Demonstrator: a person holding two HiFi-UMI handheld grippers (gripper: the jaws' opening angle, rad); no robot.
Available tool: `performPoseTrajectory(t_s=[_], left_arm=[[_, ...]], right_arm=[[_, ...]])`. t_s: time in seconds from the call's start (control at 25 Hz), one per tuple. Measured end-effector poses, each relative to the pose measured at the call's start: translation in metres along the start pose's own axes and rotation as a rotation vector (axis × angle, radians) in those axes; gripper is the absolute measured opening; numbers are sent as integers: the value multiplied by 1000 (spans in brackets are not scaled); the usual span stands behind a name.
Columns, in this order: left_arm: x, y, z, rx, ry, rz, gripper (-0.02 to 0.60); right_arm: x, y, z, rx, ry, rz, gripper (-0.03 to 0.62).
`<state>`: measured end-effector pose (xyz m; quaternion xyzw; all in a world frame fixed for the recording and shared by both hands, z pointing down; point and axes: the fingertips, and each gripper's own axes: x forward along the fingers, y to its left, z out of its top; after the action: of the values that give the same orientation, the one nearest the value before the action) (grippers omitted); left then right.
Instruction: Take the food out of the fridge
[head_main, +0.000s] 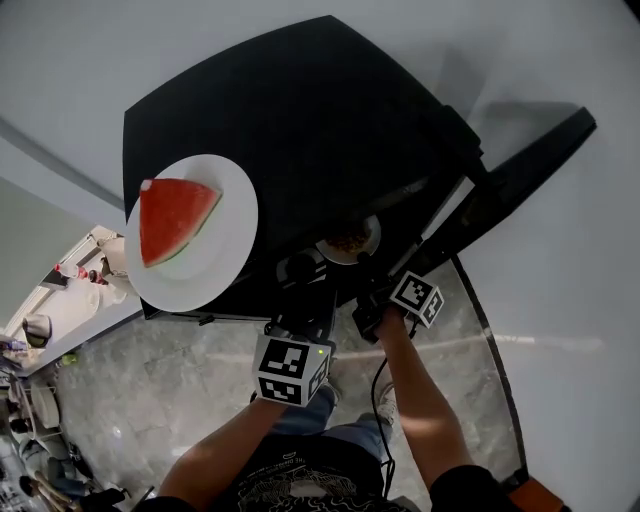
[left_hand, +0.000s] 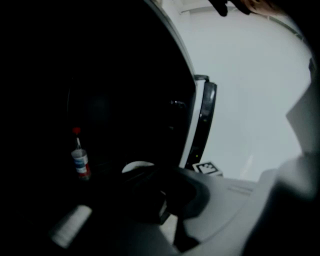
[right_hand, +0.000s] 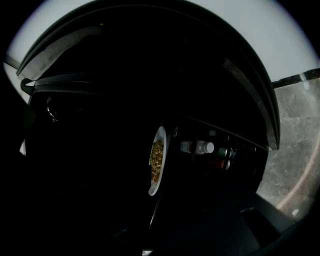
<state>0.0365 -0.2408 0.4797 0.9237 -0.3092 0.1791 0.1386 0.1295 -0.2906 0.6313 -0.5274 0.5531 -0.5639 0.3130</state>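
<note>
A small black fridge (head_main: 300, 120) stands with its door (head_main: 520, 170) swung open to the right. Inside, a white plate of brownish food (head_main: 350, 241) sits on a shelf; the right gripper view shows it straight ahead (right_hand: 157, 161), apart from the jaws. On top of the fridge a watermelon slice (head_main: 170, 218) lies on a white plate (head_main: 225, 250). My right gripper (head_main: 368, 292) is at the fridge opening just below the food plate, jaws open with nothing between them. My left gripper (head_main: 300, 272) reaches into the dark opening to its left; its jaws are lost in shadow.
Small bottles (right_hand: 197, 147) stand beside the food plate, and a red-capped bottle (left_hand: 80, 162) shows deep inside. A white counter (head_main: 60, 300) with clutter lies at the left. Marble floor (head_main: 180, 380) spreads in front, with a glass edge (head_main: 490, 340) at the right.
</note>
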Motion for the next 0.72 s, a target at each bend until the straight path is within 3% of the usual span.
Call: performPoseTrajectory(t_s=[0.16, 0.48, 0.72], left_arm=[[1, 10, -6, -12, 17, 11, 0], [0, 9, -2, -22, 10, 23, 0], [-8, 5, 4, -31, -8, 55, 0]], right_arm=[[8, -1, -1, 46, 10, -2, 28], [6, 0, 2, 194, 3, 59, 6], [-17, 18, -3, 197, 21, 118, 6]])
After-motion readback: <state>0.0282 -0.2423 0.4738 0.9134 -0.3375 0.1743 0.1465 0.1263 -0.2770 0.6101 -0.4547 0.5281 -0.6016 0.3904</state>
